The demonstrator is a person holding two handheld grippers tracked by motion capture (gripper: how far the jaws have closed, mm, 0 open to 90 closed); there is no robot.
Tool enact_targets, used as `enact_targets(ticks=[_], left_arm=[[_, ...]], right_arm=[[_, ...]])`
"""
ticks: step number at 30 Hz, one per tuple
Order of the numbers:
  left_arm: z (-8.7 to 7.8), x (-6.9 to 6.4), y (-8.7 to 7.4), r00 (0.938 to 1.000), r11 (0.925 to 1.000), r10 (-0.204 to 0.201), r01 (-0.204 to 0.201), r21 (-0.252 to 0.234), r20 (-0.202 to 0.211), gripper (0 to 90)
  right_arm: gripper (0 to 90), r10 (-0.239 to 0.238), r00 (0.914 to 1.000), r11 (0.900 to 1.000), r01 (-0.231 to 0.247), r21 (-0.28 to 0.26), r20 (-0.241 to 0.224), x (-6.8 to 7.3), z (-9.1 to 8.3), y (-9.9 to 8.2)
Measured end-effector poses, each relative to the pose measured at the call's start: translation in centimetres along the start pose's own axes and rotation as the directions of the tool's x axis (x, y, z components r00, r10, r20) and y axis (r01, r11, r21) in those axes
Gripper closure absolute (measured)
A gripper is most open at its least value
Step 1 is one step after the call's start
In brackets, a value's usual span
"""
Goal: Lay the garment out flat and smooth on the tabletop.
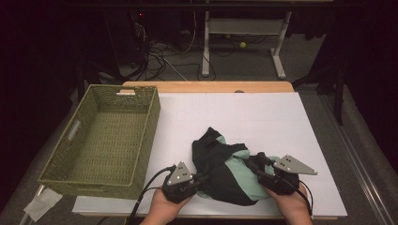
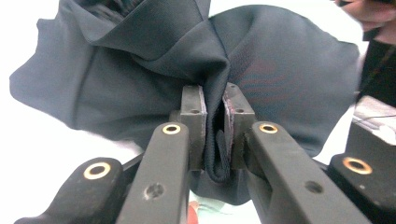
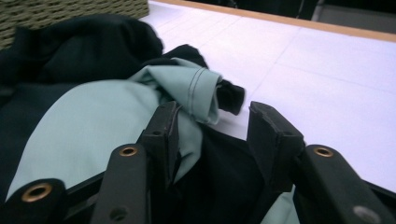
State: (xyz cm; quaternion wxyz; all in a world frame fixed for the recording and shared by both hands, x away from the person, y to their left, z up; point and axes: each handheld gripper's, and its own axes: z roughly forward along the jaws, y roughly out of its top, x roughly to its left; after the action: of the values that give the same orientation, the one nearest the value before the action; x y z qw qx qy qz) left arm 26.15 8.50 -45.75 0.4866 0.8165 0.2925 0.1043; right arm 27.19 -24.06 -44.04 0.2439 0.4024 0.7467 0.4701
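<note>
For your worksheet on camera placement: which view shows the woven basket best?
The high view: the whole green woven basket sits at the table's left, open top and inside visible. The right gripper view catches a strip of its weave behind the garment. The left gripper view faces dark fabric.

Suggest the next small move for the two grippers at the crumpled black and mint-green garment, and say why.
Probably close the right gripper: its jaws stand open with a fold of the crumpled black and mint-green garment between them, while the left gripper is already shut on dark cloth. With both ends held, the garment could be lifted toward the green woven basket.
</note>
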Motion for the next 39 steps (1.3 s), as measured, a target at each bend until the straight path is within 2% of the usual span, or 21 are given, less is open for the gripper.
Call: enact_targets(ticks=[2, 4, 6, 7, 9, 12, 13, 15, 16, 19, 22, 24, 25, 27, 29, 31, 32, 33, 35, 37, 39], left_arm=[[-0.4, 0.2, 0.1, 0.9985, 0.9989, 0.012, -0.015, -0.046, -0.053, 79.0], [-0.4, 0.6, 0.4, 0.9936, 0.9962, 0.011, -0.021, -0.085, -0.113, 79.7], [0.3, 1.5, 0.8, 0.9931, 0.9968, -0.025, 0.016, -0.079, -0.115, 79.7], [0.3, 1.5, 0.8, 0.9931, 0.9968, -0.025, 0.016, -0.079, -0.115, 79.6], [0.7, 1.7, 0.3, 0.9944, 0.9983, -0.044, 0.040, -0.042, -0.096, 77.1], [-0.2, 1.7, -0.3, 0.9959, 0.9977, -0.066, 0.065, -0.020, -0.062, 56.0], [-0.5, 1.7, -0.4, 0.9951, 0.9970, -0.076, 0.075, -0.018, -0.063, 49.4], [-0.7, 1.6, -0.5, 0.9945, 0.9965, -0.083, 0.083, -0.015, -0.064, 37.5], [-0.9, 1.4, -0.6, 0.9926, 0.9962, -0.087, 0.086, -0.013, -0.085, 32.1], [-0.9, 1.0, -0.5, 0.9894, 0.9945, -0.105, 0.105, -0.004, -0.101, 20.5], [-1.1, 0.7, -0.4, 0.9882, 0.9953, -0.097, 0.096, -0.010, -0.119, 13.6], [-1.3, 0.6, -0.5, 0.9870, 0.9948, -0.102, 0.101, -0.018, -0.124, 13.2], [-1.4, 0.5, -0.5, 0.9872, 0.9946, -0.103, 0.102, -0.020, -0.122, 9.9], [-1.5, 0.4, -0.5, 0.9878, 0.9950, -0.100, 0.097, -0.024, -0.120, 9.3], [-1.5, 0.3, -0.3, 0.9873, 0.9943, -0.104, 0.100, -0.037, -0.121, 9.3], [-1.6, 0.3, -0.3, 0.9879, 0.9942, -0.103, 0.099, -0.043, -0.116, 9.3], [-1.7, 0.3, -0.3, 0.9880, 0.9936, -0.106, 0.101, -0.050, -0.113, 9.3], [-1.7, 0.3, -0.2, 0.9884, 0.9935, -0.107, 0.102, -0.051, -0.108, 9.3], [-1.7, 0.4, -0.3, 0.9883, 0.9932, -0.109, 0.104, -0.051, -0.106, 9.4], [-1.7, 0.4, -0.3, 0.9884, 0.9934, -0.108, 0.103, -0.049, -0.107, 9.3], [-1.7, 0.4, -0.3, 0.9885, 0.9934, -0.107, 0.102, -0.051, -0.106, 9.4]], right_arm=[[55.0, 0.002, 0.9997, 1.0000, -0.002, 0.000, -0.025, 0.3, 0.1, 0.0], [55.0, -0.004, 0.9992, 1.0000, 0.003, -0.006, -0.039, 0.7, 0.0, 0.2], [55.0, -0.009, 0.9991, 0.9998, 0.008, -0.019, -0.042, 1.1, -0.1, 0.3], [55.0, -0.008, 0.9988, 0.9997, 0.007, -0.022, -0.048, 1.3, -0.2, 0.3], [54.8, -0.009, 0.9981, 0.9995, 0.007, -0.029, -0.060, 1.8, -0.1, 0.5], [53.3, -0.013, 0.9918, 0.9994, 0.008, -0.034, -0.127, 2.5, 0.1, 0.8], [52.4, -0.016, 0.9890, 0.9993, 0.011, -0.036, -0.147, 2.8, 0.2, 0.9], [50.7, -0.017, 0.9875, 0.9995, 0.012, -0.030, -0.156, 3.2, 0.4, 1.0], [46.3, -0.034, 0.9866, 0.9993, 0.031, -0.020, -0.159, 3.9, 0.8, 1.0], [39.9, -0.035, 0.9845, 0.9992, 0.038, 0.013, -0.172, 4.6, 1.6, 0.9], [38.2, -0.002, 0.9834, 0.9995, 0.008, 0.032, -0.182, 4.4, 1.9, 0.8], [41.5, 0.019, 0.9774, 0.9990, -0.010, 0.045, -0.211, 4.1, 2.0, 0.8], [44.4, 0.028, 0.9720, 0.9984, -0.015, 0.055, -0.233, 4.1, 2.0, 0.7], [49.5, 0.022, 0.9632, 0.9976, -0.003, 0.069, -0.268, 4.3, 2.1, 0.5], [67.4, -0.024, 0.9545, 0.9970, 0.045, 0.063, -0.297, 4.9, 1.9, 0.4], [84.0, -0.103, 0.9539, 0.9918, 0.120, 0.045, -0.282, 5.8, 1.5, 0.5], [84.0, -0.103, 0.9539, 0.9918, 0.120, 0.045, -0.282, 5.8, 1.5, 0.5], [88.8, -0.144, 0.9458, 0.9874, 0.157, 0.021, -0.291, 6.5, 1.1, 0.7], [89.1, -0.166, 0.9440, 0.9852, 0.172, -0.006, -0.285, 6.9, 0.8, 0.9], [89.1, -0.181, 0.9441, 0.9835, 0.176, -0.041, -0.276, 7.1, 0.3, 1.3], [89.1, -0.190, 0.9489, 0.9815, 0.177, -0.074, -0.252, 6.9, -0.3, 1.6]])
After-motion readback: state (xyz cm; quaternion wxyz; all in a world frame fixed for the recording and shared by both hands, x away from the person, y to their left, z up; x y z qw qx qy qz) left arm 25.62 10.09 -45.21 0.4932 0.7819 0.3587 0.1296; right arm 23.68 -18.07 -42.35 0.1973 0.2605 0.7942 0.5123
